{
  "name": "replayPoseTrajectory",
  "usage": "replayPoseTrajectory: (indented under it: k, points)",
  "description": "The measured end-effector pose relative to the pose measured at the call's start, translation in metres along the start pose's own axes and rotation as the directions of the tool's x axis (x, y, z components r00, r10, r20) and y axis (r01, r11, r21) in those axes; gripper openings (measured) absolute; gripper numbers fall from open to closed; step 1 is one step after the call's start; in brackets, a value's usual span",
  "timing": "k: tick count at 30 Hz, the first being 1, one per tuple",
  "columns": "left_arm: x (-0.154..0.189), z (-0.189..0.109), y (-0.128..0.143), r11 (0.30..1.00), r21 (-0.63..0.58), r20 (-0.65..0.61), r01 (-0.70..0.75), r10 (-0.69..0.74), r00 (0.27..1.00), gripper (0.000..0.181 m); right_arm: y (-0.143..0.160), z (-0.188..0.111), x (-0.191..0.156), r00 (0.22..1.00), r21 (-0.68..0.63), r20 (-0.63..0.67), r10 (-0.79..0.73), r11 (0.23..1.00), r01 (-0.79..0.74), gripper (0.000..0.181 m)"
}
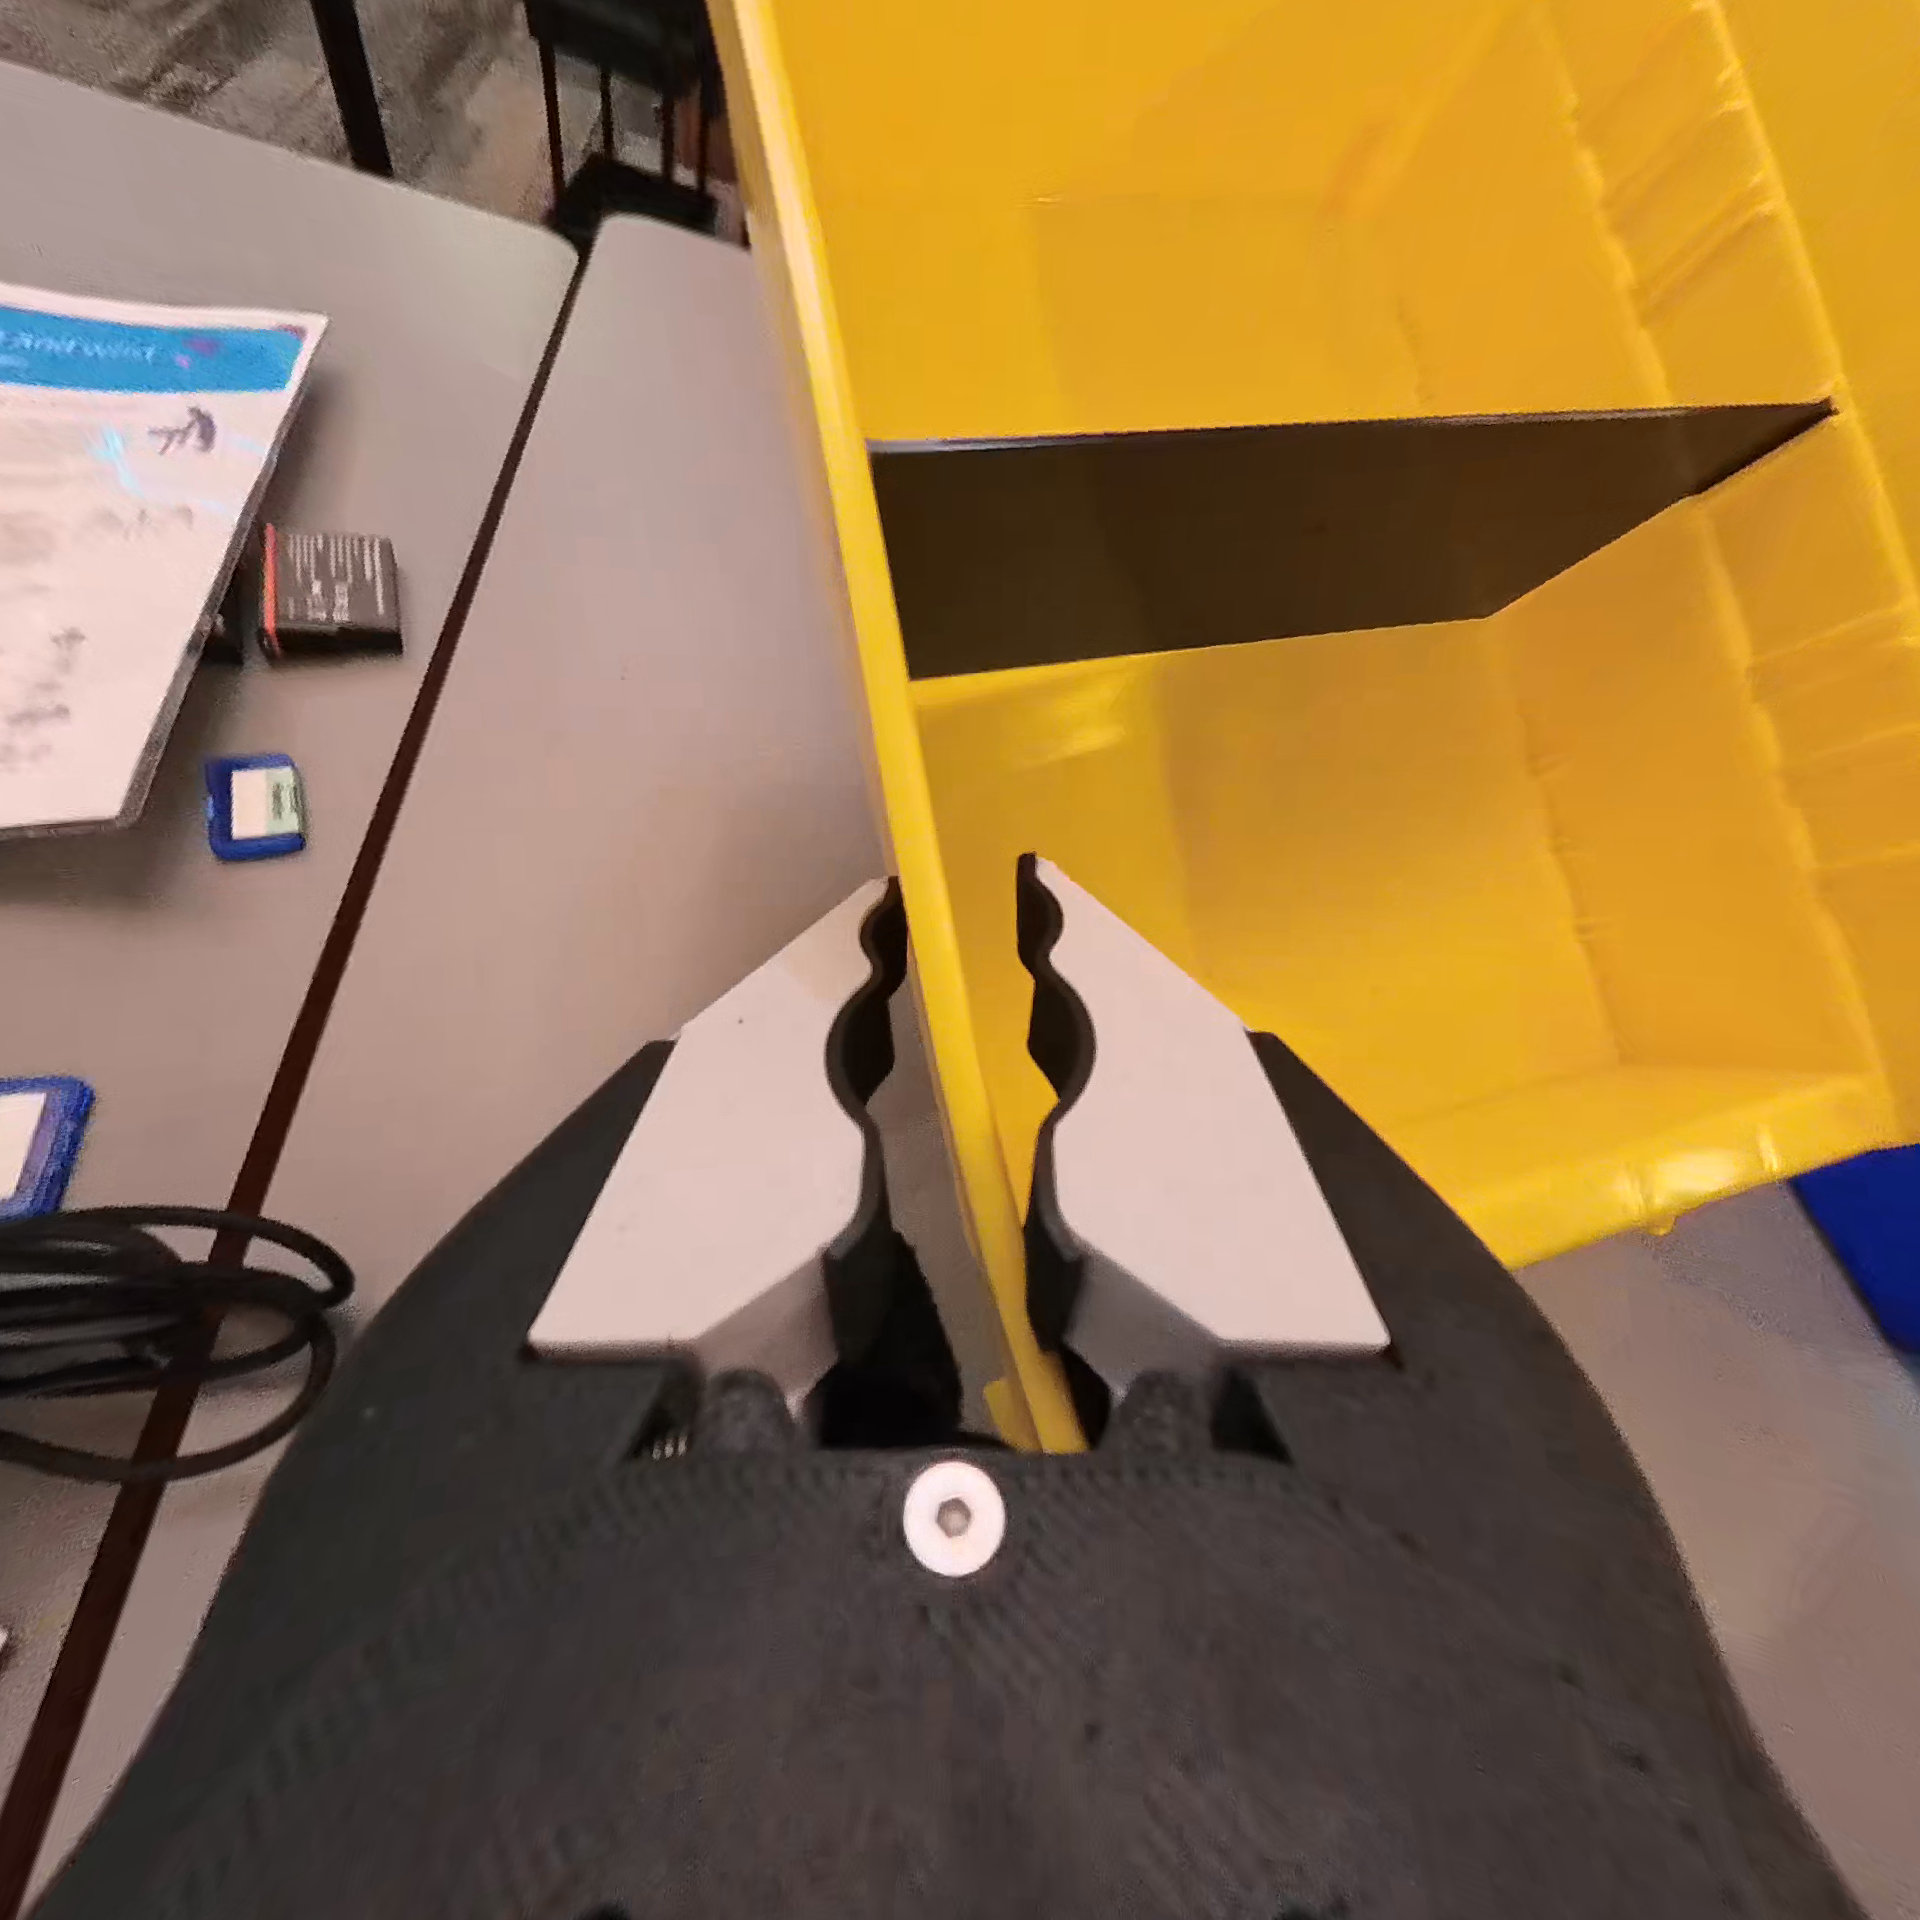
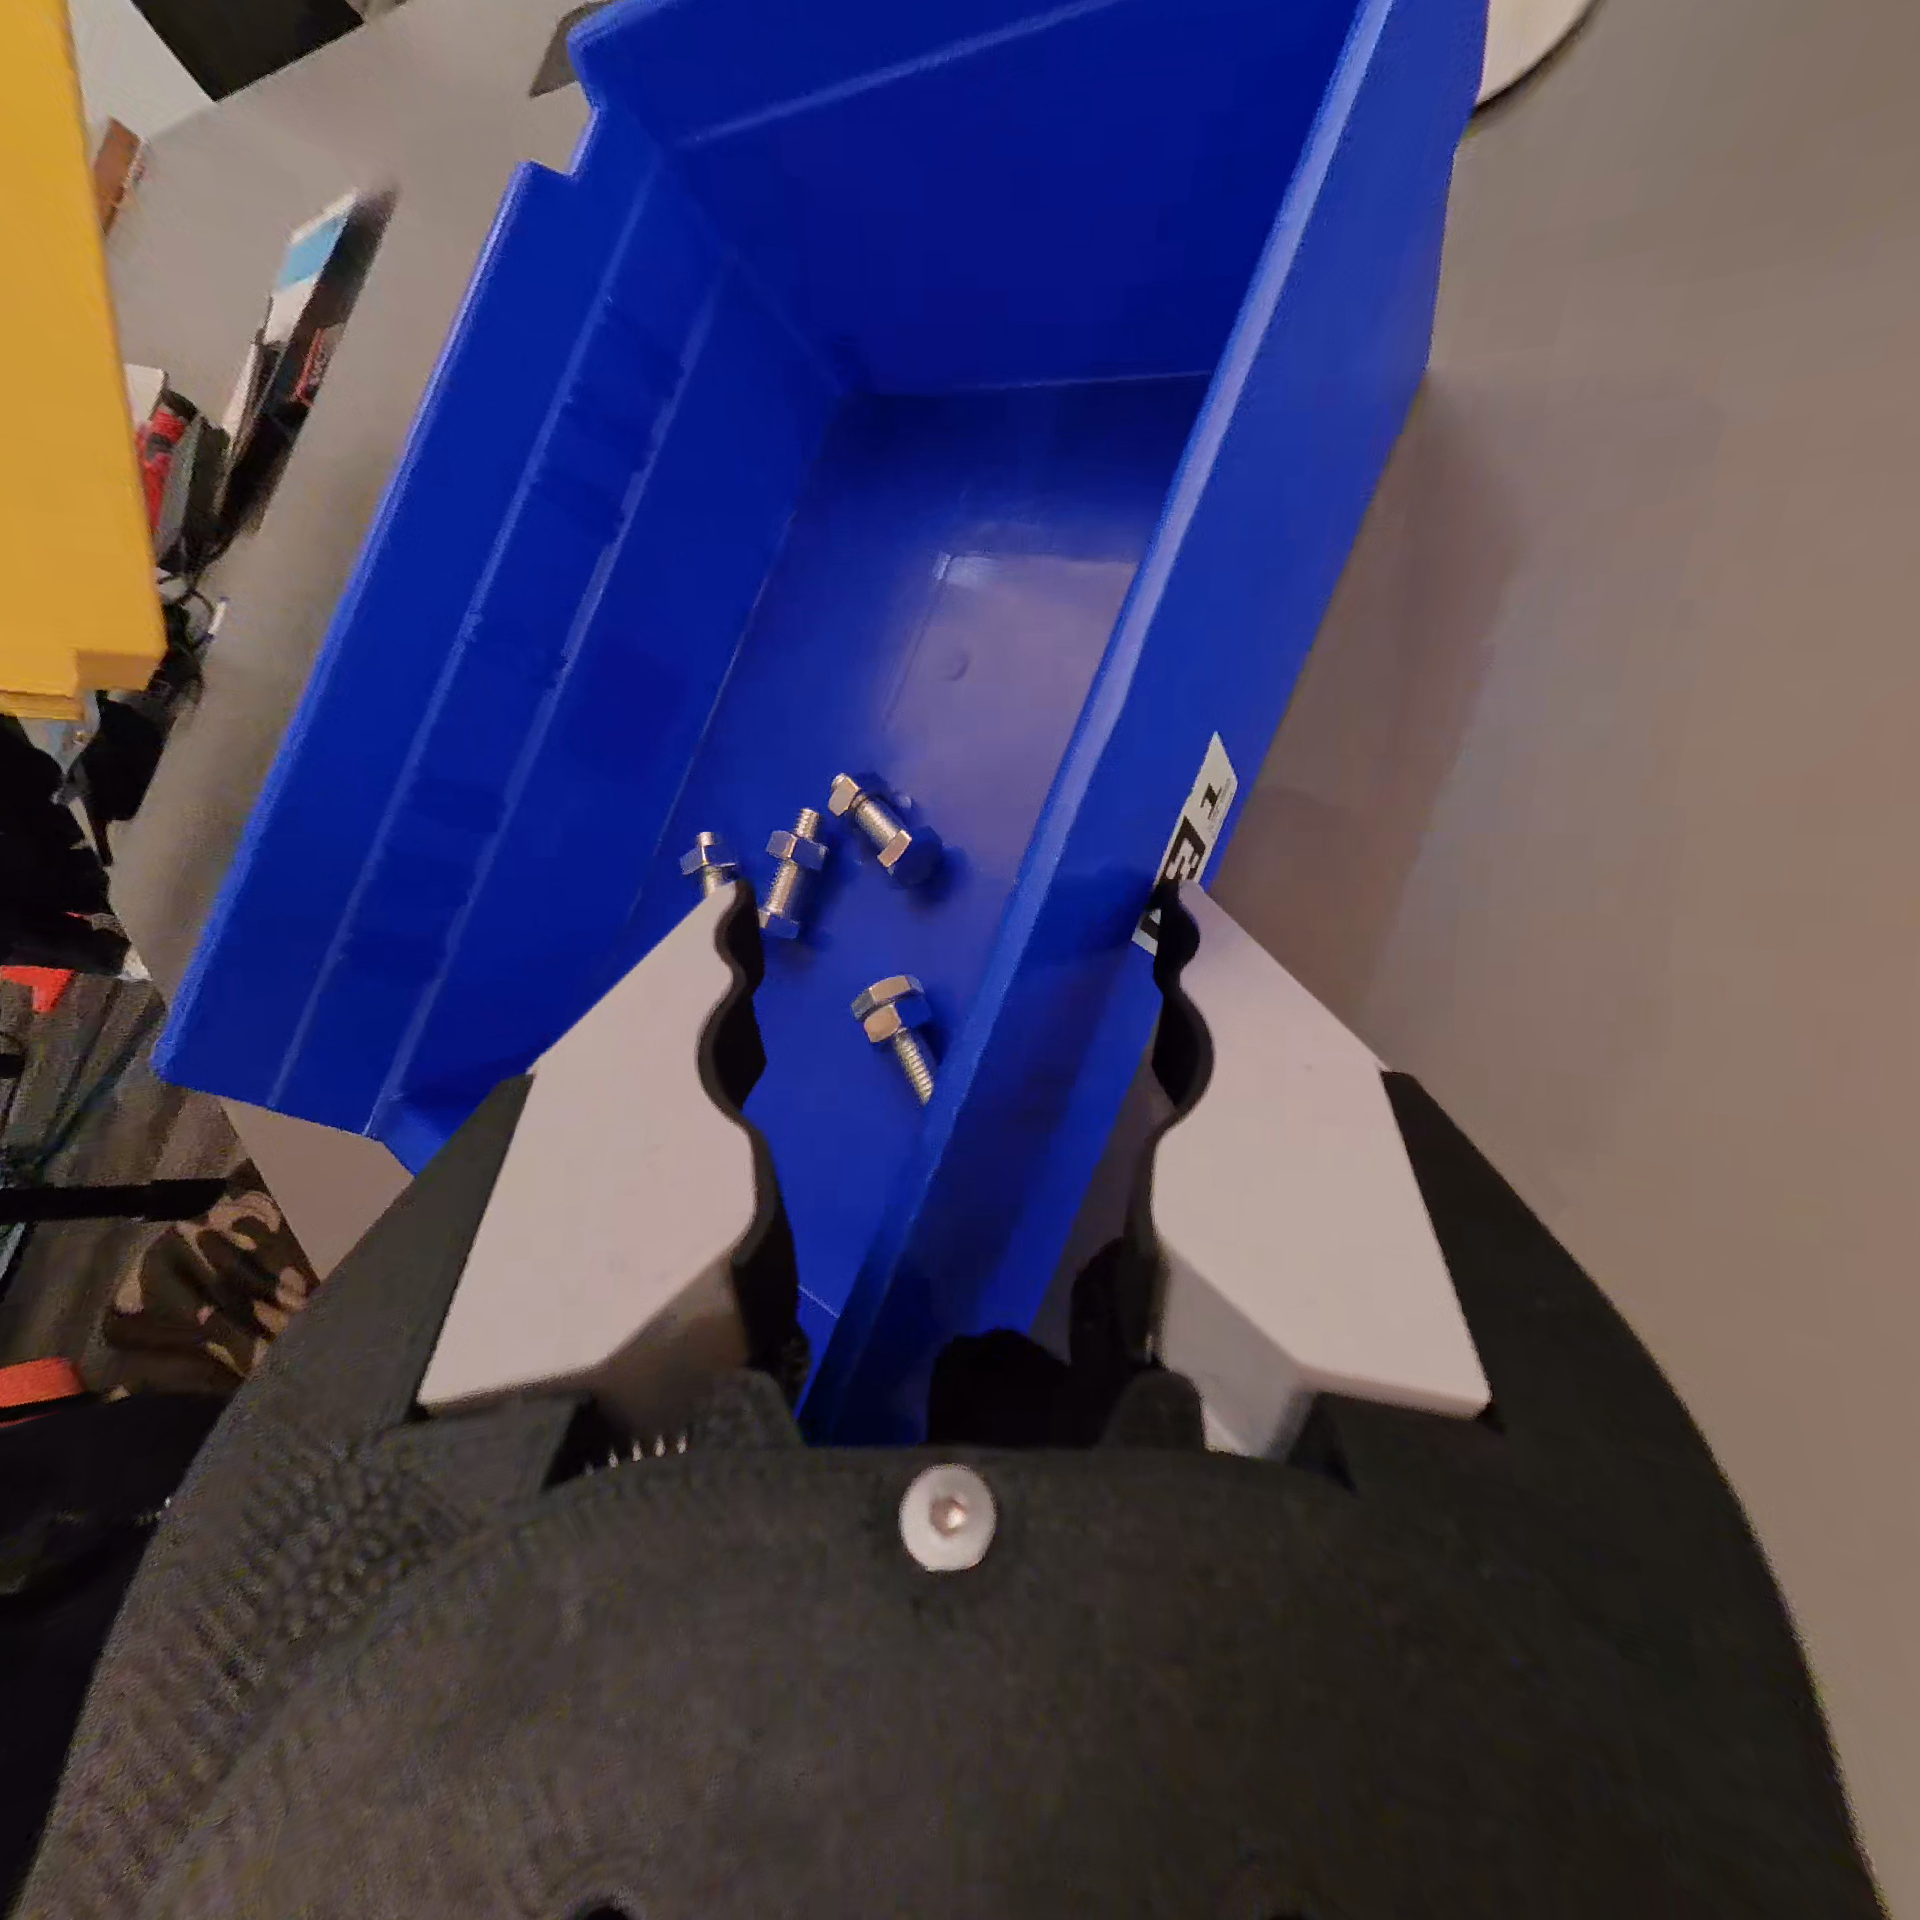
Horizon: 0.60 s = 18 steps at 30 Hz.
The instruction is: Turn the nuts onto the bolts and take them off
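Several silver bolts with nuts on them point(image 2: 883, 826) lie on the floor of a blue bin point(image 2: 1039, 312) in the right wrist view. My right gripper point(image 2: 953, 894) is open and straddles the bin's right wall, with the left finger inside near the bolts and the right finger outside. In the left wrist view my left gripper point(image 1: 958, 873) is shut on the left wall of a yellow bin point(image 1: 1351, 831). A black divider point(image 1: 1299, 530) crosses this bin. I see no bolts or nuts in the yellow bin.
On the grey table point(image 1: 644, 727) left of the yellow bin lie a printed sheet point(image 1: 114, 540), a black block point(image 1: 332, 592), blue memory cards point(image 1: 255, 805) and a coiled black cable point(image 1: 156, 1340). A corner of the blue bin point(image 1: 1870, 1247) shows at right. The yellow bin point(image 2: 62, 416) stands left of the blue one. The tips of one gripper are about 55 cm away from the tips of the other.
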<state>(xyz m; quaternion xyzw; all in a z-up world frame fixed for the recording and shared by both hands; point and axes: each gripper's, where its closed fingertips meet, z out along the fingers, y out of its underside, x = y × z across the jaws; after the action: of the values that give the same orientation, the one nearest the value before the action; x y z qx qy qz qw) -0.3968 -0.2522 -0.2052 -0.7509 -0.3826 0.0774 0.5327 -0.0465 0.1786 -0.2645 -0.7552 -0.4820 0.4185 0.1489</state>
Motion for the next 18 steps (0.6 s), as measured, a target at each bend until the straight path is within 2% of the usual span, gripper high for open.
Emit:
replayPoseTrajectory:
  k: [5, 18]
  points:
    - [0.005, -0.008, -0.021, 0.998, 0.059, -0.055, 0.026, -0.023, 0.998, 0.019, -0.005, 0.033, -0.045, 0.996, 0.021, 0.069, 0.047, 0.999, -0.048, 0.086]
    - [-0.011, -0.051, -0.066, 0.987, 0.162, -0.027, 0.016, -0.012, 1.000, 0.019, -0.026, 0.127, -0.172, 0.927, 0.089, 0.326, 0.185, 0.970, -0.225, 0.104]
